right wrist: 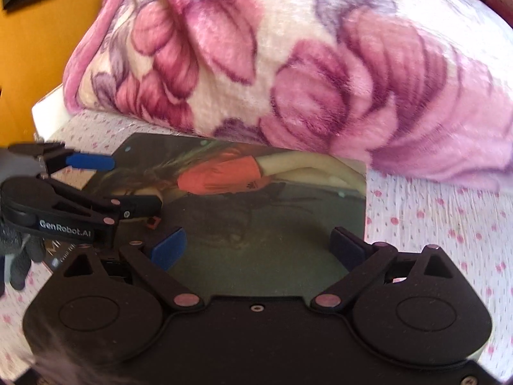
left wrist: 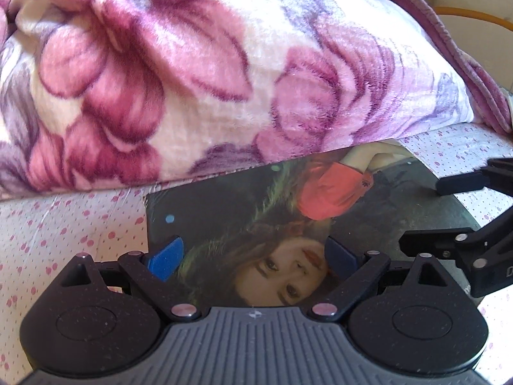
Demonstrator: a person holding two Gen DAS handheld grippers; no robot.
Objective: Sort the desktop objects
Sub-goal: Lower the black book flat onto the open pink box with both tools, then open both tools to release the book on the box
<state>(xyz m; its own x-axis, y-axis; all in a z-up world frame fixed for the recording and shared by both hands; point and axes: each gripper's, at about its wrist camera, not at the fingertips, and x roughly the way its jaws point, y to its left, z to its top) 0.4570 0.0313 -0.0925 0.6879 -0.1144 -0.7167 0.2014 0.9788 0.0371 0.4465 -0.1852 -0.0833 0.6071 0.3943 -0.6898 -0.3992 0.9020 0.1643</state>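
Note:
A glossy magazine [left wrist: 256, 211] with a woman in an orange top on its cover lies flat on the dotted bedsheet [left wrist: 64, 224]. Its far edge is tucked under the floral blanket [left wrist: 192, 64]. My left gripper [left wrist: 253, 256] is open and empty, its blue pads [left wrist: 165, 258] spread just above the cover's near left part. My right gripper [right wrist: 259, 250] is open and empty over the magazine [right wrist: 256, 192] near its near right part. The right gripper also shows in the left wrist view [left wrist: 449, 211], and the left gripper shows in the right wrist view [right wrist: 125, 183].
The thick pink floral blanket [right wrist: 288, 64] rises like a wall right behind the magazine. The white sheet with pink dots [right wrist: 433, 224] spreads to both sides. An orange surface [right wrist: 32, 48] lies beyond the bed's left edge. A gloved hand [right wrist: 22, 256] holds the left gripper.

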